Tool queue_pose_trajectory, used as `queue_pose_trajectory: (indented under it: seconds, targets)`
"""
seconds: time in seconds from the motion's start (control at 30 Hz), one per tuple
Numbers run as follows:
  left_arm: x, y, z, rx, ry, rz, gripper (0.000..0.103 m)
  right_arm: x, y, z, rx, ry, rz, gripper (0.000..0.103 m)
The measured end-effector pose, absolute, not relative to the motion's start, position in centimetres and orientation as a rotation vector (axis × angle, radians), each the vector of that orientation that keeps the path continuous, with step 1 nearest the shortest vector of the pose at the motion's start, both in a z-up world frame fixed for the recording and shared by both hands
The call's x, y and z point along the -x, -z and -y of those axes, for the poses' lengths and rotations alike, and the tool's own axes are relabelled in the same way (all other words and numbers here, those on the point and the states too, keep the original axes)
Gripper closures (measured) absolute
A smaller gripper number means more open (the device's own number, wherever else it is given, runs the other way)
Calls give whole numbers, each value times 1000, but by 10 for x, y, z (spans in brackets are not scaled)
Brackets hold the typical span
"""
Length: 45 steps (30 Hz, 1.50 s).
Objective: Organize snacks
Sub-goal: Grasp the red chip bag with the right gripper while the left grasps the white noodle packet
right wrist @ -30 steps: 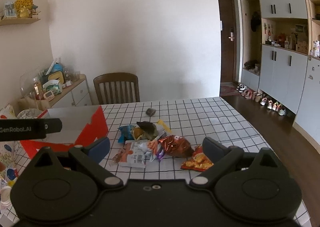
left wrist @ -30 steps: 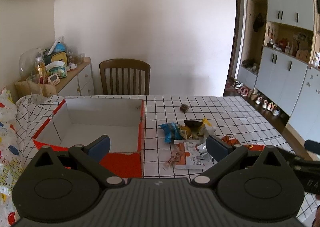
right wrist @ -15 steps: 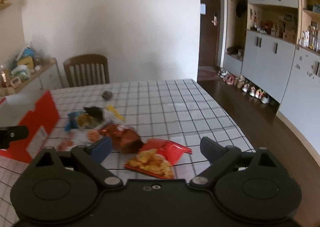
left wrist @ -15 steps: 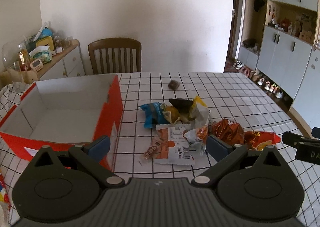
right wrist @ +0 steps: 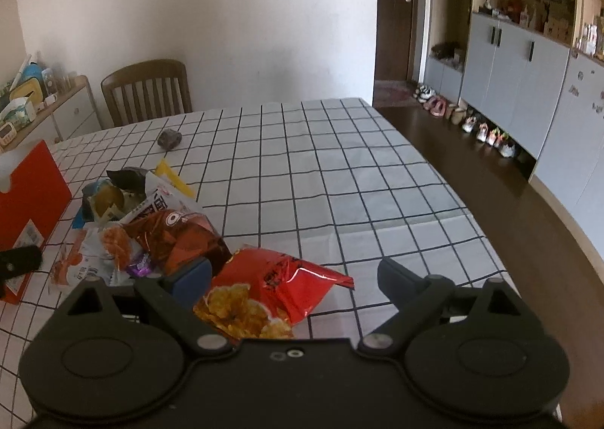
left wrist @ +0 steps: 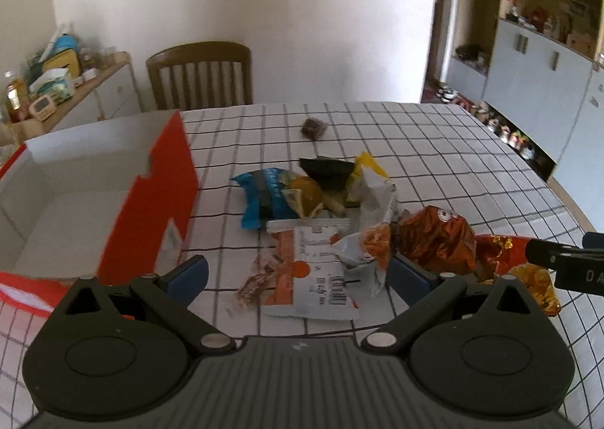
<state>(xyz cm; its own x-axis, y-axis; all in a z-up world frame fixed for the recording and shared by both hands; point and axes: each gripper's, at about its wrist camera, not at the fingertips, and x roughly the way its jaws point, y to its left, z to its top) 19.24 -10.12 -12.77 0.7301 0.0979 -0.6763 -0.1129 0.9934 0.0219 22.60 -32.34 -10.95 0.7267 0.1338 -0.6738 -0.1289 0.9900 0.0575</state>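
A pile of snack packets lies on the checked tablecloth: a white and orange packet (left wrist: 317, 278), a blue packet (left wrist: 262, 195), a brown-orange bag (left wrist: 438, 240) and a red chip bag (right wrist: 271, 285). A small dark snack (left wrist: 314, 127) lies apart, farther back. An empty red and white box (left wrist: 94, 202) stands left of the pile. My left gripper (left wrist: 296, 272) is open over the white and orange packet. My right gripper (right wrist: 292, 274) is open, with the red chip bag between its fingers, not gripped.
A wooden chair (left wrist: 200, 76) stands behind the table. A sideboard with clutter (left wrist: 56, 89) is at the far left. Grey cabinets (right wrist: 528, 62) and shoes line the right wall. The table's right edge (right wrist: 472, 202) drops to a dark floor.
Both grippers have moved right and down toward the snack pile. The red chip bag now sits between my right gripper's fingers. The box has shifted to the left of both views.
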Motion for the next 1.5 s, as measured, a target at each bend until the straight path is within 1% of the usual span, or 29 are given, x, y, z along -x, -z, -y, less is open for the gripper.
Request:
queue_pose_trajectory:
  seconds: [0.2, 0.3, 0.37, 0.43, 0.47, 0.53, 0.67, 0.73, 0.83, 0.87, 0.9, 0.97, 1.0, 1.17, 1.23, 1.3, 1.4, 1.5]
  targets:
    - [-216, 147, 106, 7, -83, -806, 1, -234, 112, 327, -8, -142, -769, 9]
    - [-226, 147, 114, -7, -34, -809, 5, -239, 114, 328, -15, -133, -787, 9]
    - [-236, 143, 122, -31, 11, -792, 5, -242, 116, 329, -30, -126, -805, 11]
    - [-252, 139, 125, -36, 42, -795, 7, -244, 117, 330, -46, -122, -820, 13]
    - [-262, 137, 124, -17, 46, -807, 10, -245, 118, 329, -51, -125, -825, 14]
    - [-281, 139, 122, 31, 75, -861, 10, -246, 119, 327, -61, -129, -839, 16]
    - [-308, 147, 121, 98, 97, -930, 23, -248, 119, 323, -81, -127, -856, 19]
    - [-318, 148, 121, 142, 110, -954, 24, -249, 120, 322, -98, -139, -867, 21]
    - [-331, 151, 118, 214, 122, -983, 24, -249, 122, 319, -108, -150, -889, 21]
    - [-335, 152, 114, 265, 122, -1000, 26, -248, 123, 319, -116, -152, -896, 21]
    - [-338, 152, 108, 307, 113, -1012, 33, -248, 124, 320, -123, -154, -899, 21]
    - [-340, 149, 99, 353, 113, -1025, 38, -247, 125, 318, -126, -162, -903, 22]
    - [-340, 147, 96, 360, 107, -1026, 38, -247, 125, 318, -129, -164, -906, 22]
    - [-341, 138, 86, 321, 81, -1016, 38, -250, 122, 323, -167, -179, -917, 22]
    - [-342, 141, 92, 284, 103, -1040, 42, -252, 123, 323, -177, -185, -935, 22]
    - [-342, 145, 101, 247, 130, -1069, 51, -252, 124, 322, -178, -195, -942, 22]
    - [-338, 153, 112, 190, 151, -1098, 54, -253, 126, 320, -173, -194, -943, 22]
    - [-336, 161, 112, 192, 164, -1118, 55, -255, 128, 319, -168, -195, -940, 23]
